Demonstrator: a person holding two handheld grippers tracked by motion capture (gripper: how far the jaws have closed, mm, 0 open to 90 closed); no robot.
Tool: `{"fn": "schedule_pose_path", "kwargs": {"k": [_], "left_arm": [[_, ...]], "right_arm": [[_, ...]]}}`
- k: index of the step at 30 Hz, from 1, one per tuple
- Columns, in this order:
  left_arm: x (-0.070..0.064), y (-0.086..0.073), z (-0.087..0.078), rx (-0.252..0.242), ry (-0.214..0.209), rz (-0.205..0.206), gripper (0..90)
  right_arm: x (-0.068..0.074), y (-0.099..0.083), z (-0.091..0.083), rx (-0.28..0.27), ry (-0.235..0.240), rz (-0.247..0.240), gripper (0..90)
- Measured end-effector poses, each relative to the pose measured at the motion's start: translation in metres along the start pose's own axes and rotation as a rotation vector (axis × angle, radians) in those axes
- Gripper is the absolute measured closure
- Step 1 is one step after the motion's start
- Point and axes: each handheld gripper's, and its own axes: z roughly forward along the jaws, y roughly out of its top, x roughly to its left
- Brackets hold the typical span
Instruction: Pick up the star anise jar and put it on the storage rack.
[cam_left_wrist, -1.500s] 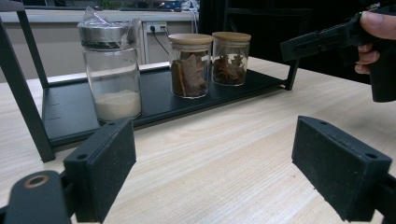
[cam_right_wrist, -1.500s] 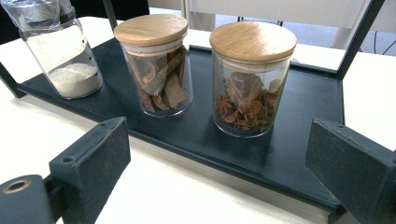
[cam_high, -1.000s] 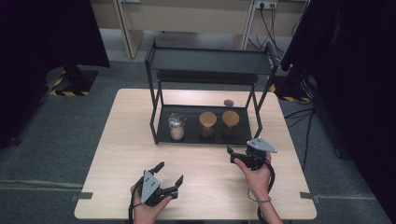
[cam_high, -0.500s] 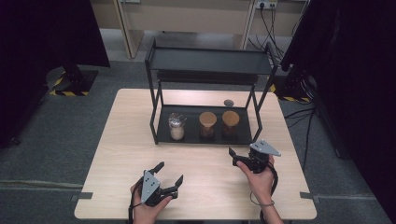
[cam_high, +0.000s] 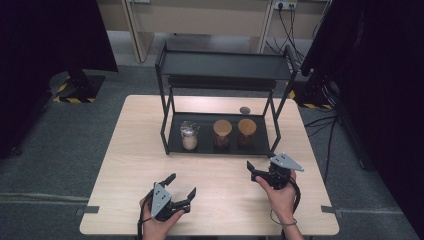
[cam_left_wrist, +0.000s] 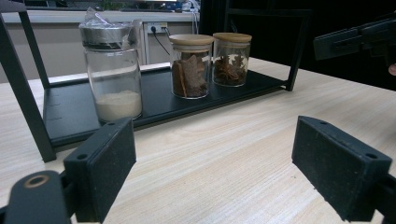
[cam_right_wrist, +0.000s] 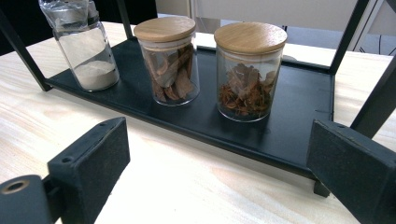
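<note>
A pale wooden desk (cam_high: 135, 150) on grey carpet (cam_high: 65, 130) carries a black two-tier rack (cam_high: 225, 65); before it, left hand-held gripper (cam_high: 181, 190) and right hand-held gripper (cam_high: 260, 167) gape wide, empty.

The right gripper (cam_high: 261, 170) sits lower on the table (cam_high: 130, 150) than it did a second ago, having come back toward the person's edge and away from the front of the black rack (cam_high: 170, 142). A second ago it hovered close to the rack's lower shelf, below the right-hand jar (cam_high: 246, 131); half a second ago it was partway back. Its jaws stand wide apart, and seem slightly wider than before, though the high view is too small to be sure. The right hand (cam_high: 281, 192) has followed it back.
</note>
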Motion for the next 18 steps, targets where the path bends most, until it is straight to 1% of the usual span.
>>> {"fn": "schedule_pose_path", "kwargs": {"k": [18], "left_arm": [[0.0, 0.0, -0.0001, -0.001, 0.001, 0.0, 13.1]], "right_arm": [[-0.0013, -0.0054, -0.0098, 0.0, -0.001, -0.002, 6.5]]}}
